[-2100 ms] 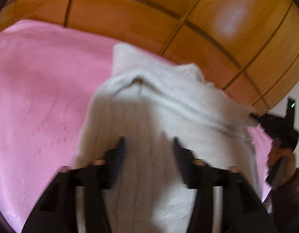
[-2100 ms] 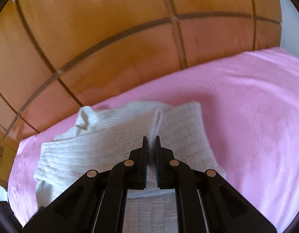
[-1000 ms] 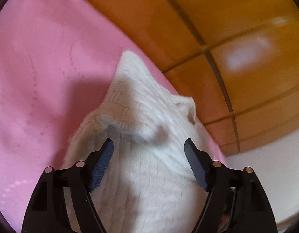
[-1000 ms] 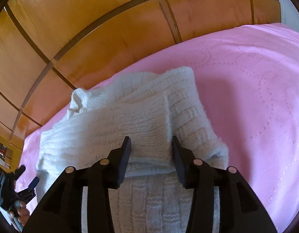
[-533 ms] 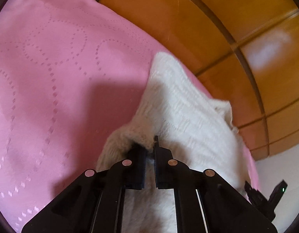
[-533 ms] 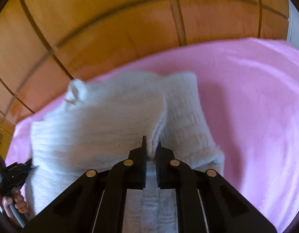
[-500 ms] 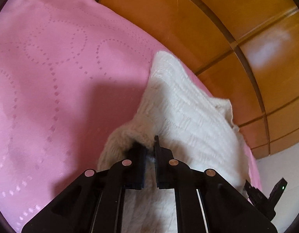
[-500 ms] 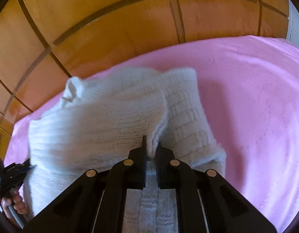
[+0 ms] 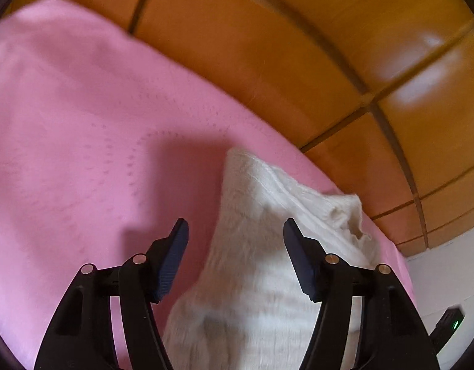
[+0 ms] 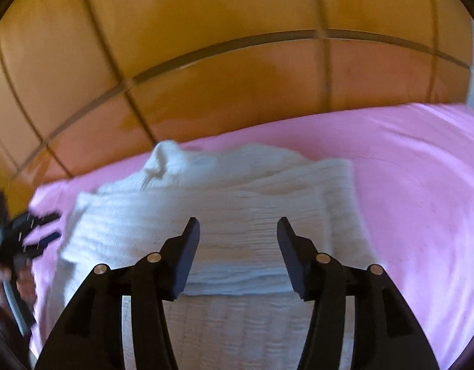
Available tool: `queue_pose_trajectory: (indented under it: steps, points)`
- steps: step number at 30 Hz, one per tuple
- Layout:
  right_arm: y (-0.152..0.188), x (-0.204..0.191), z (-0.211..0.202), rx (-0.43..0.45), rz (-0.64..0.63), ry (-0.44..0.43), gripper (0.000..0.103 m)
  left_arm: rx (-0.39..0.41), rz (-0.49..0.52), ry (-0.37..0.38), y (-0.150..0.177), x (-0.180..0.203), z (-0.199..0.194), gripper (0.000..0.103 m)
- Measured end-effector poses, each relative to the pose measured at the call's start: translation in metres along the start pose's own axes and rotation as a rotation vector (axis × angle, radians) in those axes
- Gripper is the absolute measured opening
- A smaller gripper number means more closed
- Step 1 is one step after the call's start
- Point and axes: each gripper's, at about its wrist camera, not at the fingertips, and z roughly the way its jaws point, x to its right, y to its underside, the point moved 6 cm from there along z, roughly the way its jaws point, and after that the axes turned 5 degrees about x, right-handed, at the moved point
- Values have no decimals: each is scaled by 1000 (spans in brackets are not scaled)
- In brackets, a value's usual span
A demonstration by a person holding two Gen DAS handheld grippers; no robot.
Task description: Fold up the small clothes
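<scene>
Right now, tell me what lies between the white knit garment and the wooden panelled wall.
Only a strip of the pink bedspread separates the white knit garment from the wooden panelled wall; the right wrist view shows it best.

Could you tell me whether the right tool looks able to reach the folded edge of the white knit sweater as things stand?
Probably yes: the right tool hangs open directly over the white knit sweater on the pink bedspread, its jaws having just opened, and nothing lies between.

Left claw (image 9: 235, 240) and right claw (image 10: 238, 237): matte black linked arms studded with round silver rivets, dark blue ribbed pads (image 9: 172, 262) on their fingers; a green indicator light (image 9: 455, 324) glows lower right.
</scene>
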Motion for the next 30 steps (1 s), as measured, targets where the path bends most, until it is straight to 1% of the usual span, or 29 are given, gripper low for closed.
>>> queue_pose_trajectory:
  steps: [1,2,3,4,5,6,8,9,11,12,13,14,15,16,19,20,21,22,24,26,28,30]
  points:
    - [1,-3,4,-6,-13,-1,53,-12,-25,-2,-2,-3,6,62]
    - [3,-6,10,-17,-19,-3,54,-25,-39,14,-4,-5,10,58]
    - [3,-7,15,-26,-21,-2,54,-38,-45,29,-6,-5,17,40]
    - [4,-7,20,-35,-22,2,55,-40,-35,4,-6,-6,21,26]
    - [5,-6,27,-44,-23,11,55,-32,-14,-25,-5,-5,24,25]
    - [6,-5,32,-53,-24,20,55,-12,32,-60,-3,-4,24,24]
    - [14,-5,45,-90,-25,40,56,31,149,-157,4,-1,26,24]
    - [19,-6,51,-101,-31,49,57,63,230,-197,11,3,28,24]
    - [24,-11,56,-70,-80,86,60,111,324,-272,17,10,27,24]
    - [25,-13,57,-67,-96,97,63,119,335,-295,18,12,26,27]
    - [25,-14,57,-63,-104,106,63,135,339,-336,17,12,23,33]
    - [25,-13,58,-58,-105,108,63,147,337,-360,17,9,19,36]
    - [25,-12,59,-57,-100,106,64,169,339,-394,17,8,12,37]
    - [25,-11,59,-55,-94,103,64,182,349,-402,19,10,5,37]
    - [25,-11,59,-49,-97,104,65,228,391,-376,30,23,-19,38]
    - [25,-12,58,-48,-98,105,66,243,398,-360,34,27,-28,42]
    - [25,-12,59,-47,-98,105,66,258,404,-344,39,32,-36,54]
    - [25,-12,59,-46,-99,105,66,278,413,-328,44,36,-47,60]
    - [25,-12,58,-44,-99,107,68,299,431,-314,49,46,-56,60]
    - [24,-13,58,-44,-99,112,69,298,437,-286,56,51,-68,60]
    - [23,-14,54,-50,-101,126,74,304,440,-270,64,54,-78,60]
    - [19,-17,45,-47,-94,121,82,310,451,-258,71,58,-86,60]
